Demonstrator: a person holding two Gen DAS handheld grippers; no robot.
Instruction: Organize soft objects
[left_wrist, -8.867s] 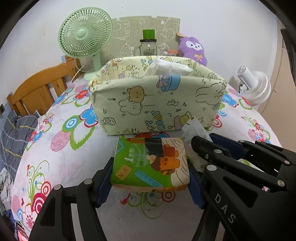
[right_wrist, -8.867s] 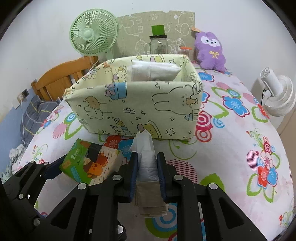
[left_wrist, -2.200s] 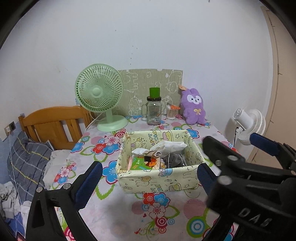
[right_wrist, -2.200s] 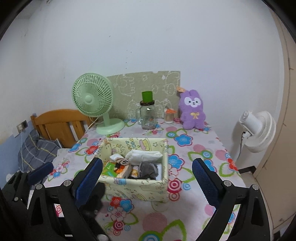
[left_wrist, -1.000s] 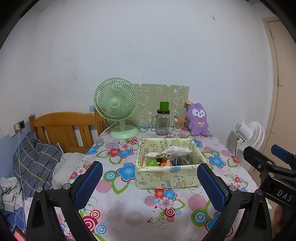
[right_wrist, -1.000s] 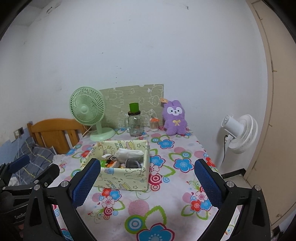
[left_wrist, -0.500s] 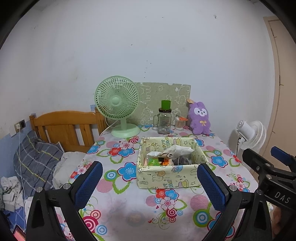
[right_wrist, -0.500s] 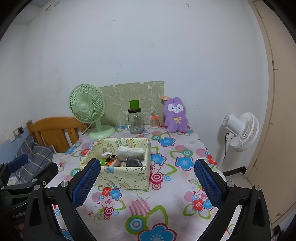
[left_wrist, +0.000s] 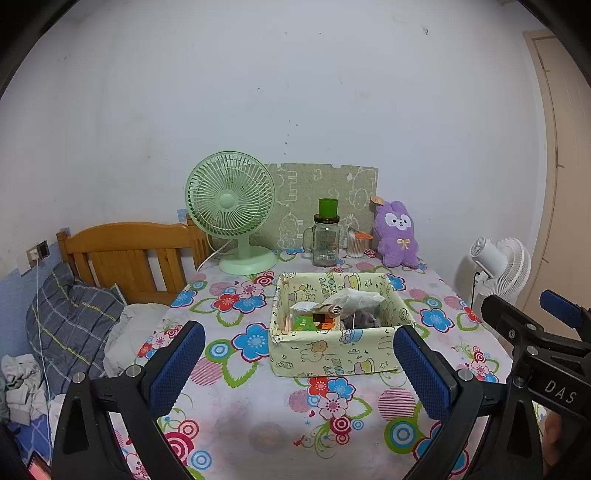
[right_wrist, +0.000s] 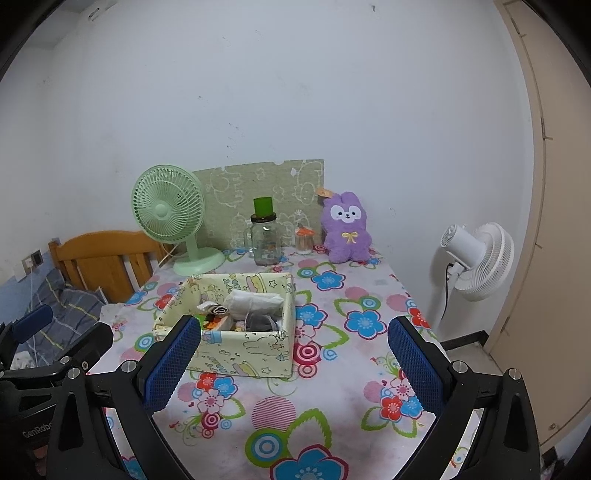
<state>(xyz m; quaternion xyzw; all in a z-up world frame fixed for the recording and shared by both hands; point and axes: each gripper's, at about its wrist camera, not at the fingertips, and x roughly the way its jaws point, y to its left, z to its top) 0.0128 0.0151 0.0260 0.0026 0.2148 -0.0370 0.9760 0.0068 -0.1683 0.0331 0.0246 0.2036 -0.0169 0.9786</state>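
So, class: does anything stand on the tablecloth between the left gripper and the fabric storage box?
Nothing visible does. The left gripper is open and empty, and only bare floral tablecloth lies between it and the fabric storage box. The green fan and glass jar stand behind the box.

I'm in a home bedroom. A wooden headboard (left_wrist: 125, 251) with a plaid pillow (left_wrist: 70, 321) stands beside my table, which wears a flowered cloth (right_wrist: 332, 369). A green desk fan (left_wrist: 232, 218), a purple plush rabbit (right_wrist: 345, 227) and a glass mug jar (left_wrist: 325, 240) line the plain white wall; a white floor fan (right_wrist: 476, 258) stands near the door.
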